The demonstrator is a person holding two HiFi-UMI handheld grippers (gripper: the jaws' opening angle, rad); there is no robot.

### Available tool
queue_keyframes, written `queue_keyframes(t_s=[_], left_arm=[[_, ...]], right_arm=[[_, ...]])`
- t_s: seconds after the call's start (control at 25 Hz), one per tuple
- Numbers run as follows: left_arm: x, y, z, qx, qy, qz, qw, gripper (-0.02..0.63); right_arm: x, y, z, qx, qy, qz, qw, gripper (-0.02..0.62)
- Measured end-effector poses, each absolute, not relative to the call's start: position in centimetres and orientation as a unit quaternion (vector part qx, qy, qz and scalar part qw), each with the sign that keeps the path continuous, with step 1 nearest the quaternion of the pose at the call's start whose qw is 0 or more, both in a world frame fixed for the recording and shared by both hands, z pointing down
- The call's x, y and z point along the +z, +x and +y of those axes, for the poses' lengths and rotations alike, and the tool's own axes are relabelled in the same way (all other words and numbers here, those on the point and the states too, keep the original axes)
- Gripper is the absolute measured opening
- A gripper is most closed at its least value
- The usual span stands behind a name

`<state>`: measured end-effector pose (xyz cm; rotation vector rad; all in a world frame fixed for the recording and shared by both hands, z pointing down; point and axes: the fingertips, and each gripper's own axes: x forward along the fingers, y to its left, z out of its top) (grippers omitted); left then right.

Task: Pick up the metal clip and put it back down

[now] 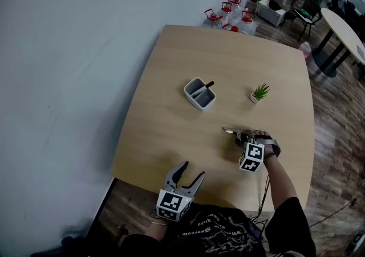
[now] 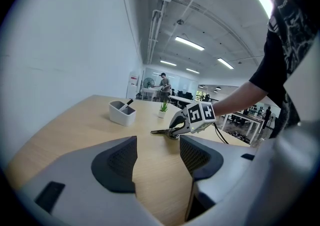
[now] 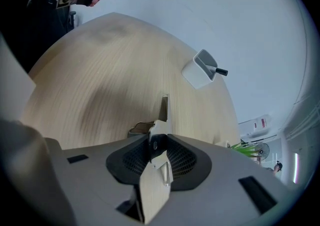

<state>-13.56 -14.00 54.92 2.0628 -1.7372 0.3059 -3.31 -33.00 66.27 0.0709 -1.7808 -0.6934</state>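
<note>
The metal clip (image 3: 163, 105) is a long silver spring clamp standing edge-on between the pads of my right gripper (image 3: 158, 156), which is shut on it. Its nose points out over the wooden table (image 1: 228, 56). In the head view the right gripper (image 1: 240, 137) sits at the table's near right, with the clip (image 1: 230, 131) sticking out to the left, at or just above the tabletop. My left gripper (image 1: 190, 174) hovers at the table's near edge, open and empty. From the left gripper view its jaws (image 2: 157, 156) stand apart and the right gripper (image 2: 176, 128) holds the clip (image 2: 160, 132) low over the wood.
A white pen holder (image 1: 199, 94) with a black marker stands mid-table. A small potted plant (image 1: 260, 92) is to its right. Several water jugs (image 1: 229, 13) stand on the floor past the far edge. A white wall runs along the left.
</note>
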Motion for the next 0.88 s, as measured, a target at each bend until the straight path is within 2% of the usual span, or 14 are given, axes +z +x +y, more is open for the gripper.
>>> queue_keyframes(t_s=[0.52, 0.88], left_arm=[[53.8, -12.6, -14.3, 0.099, 0.754, -0.619, 0.199, 0.262], [52.4, -10.3, -15.4, 0.093, 0.785, -0.586, 0.175, 0.262]], right_arm=[[59.4, -3.3, -32.6, -0.246, 0.141, -0.823, 0.492, 0.104], [52.8, 0.1, -29.3, -0.177, 0.239, -0.868, 0.398, 0.104]])
